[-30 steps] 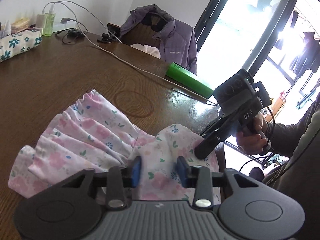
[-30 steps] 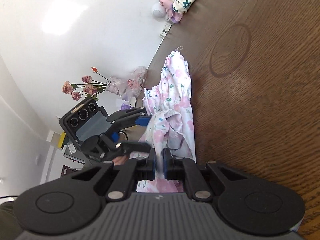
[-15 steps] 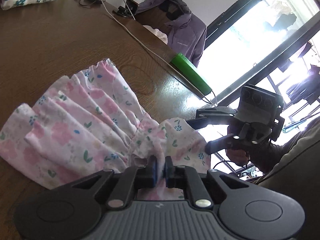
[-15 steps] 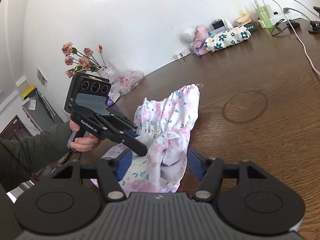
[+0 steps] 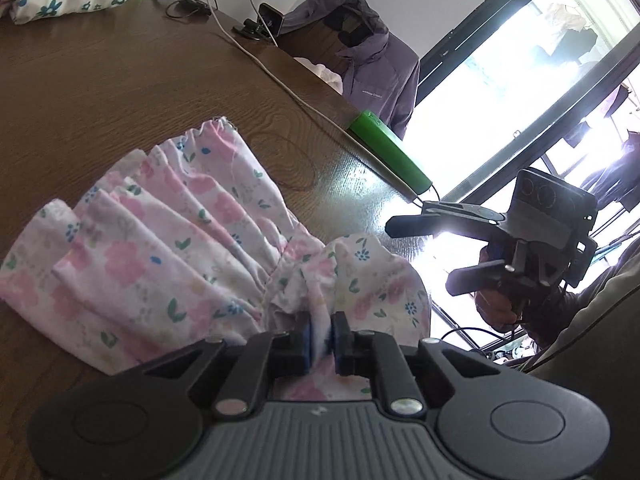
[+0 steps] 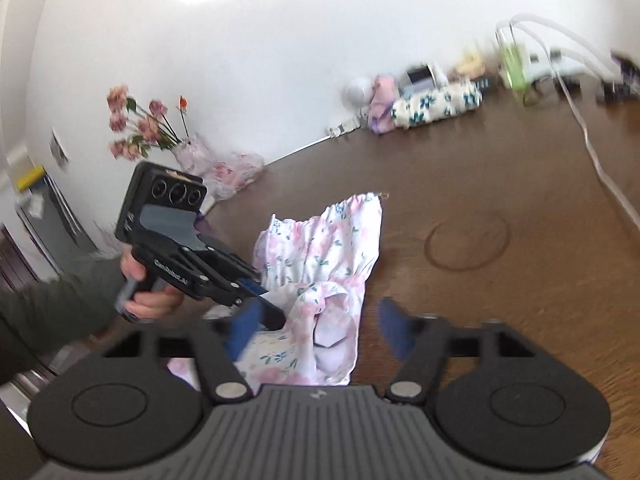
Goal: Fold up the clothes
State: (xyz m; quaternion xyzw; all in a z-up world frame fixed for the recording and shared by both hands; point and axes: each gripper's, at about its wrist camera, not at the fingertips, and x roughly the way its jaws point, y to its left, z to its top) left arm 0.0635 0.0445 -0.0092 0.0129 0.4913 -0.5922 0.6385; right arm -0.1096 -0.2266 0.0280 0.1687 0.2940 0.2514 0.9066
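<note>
Left wrist view shows us a pink floral garment (image 5: 168, 240) lying bunched on a dark wooden bench (image 5: 100, 92), its gathered edge fanned toward the far side and its near end rumpled into a mound at the bench's edge. Our left tongs (image 5: 320, 338) are nearly together, clamped on a ridge of that cloth, though the pads are easing slightly apart with the fabric pinched between them. Our right tongs (image 5: 424, 256) appear beside the mound, held in a hand (image 5: 496, 300), jaws spread and clear of the cloth. From the right wrist view, the right tongs (image 6: 320, 320) are opening wide, with the crumpled near end of the garment (image 6: 320, 264) lying between the blue pads (image 6: 394, 326) but not pressed by them; the left tongs (image 6: 262, 308) bite into the fabric at the left. Farther back we see a floral pouch (image 6: 436, 106), a white cable (image 5: 280, 80), a green box (image 5: 388, 148), and flowers (image 6: 144, 124) by the wall. We judge the folding to be at an early stage: the garment is loosely gathered, not flat, with no neat crease showing. Smoothing it, squaring the edges and making the folds all appear to remain.
</note>
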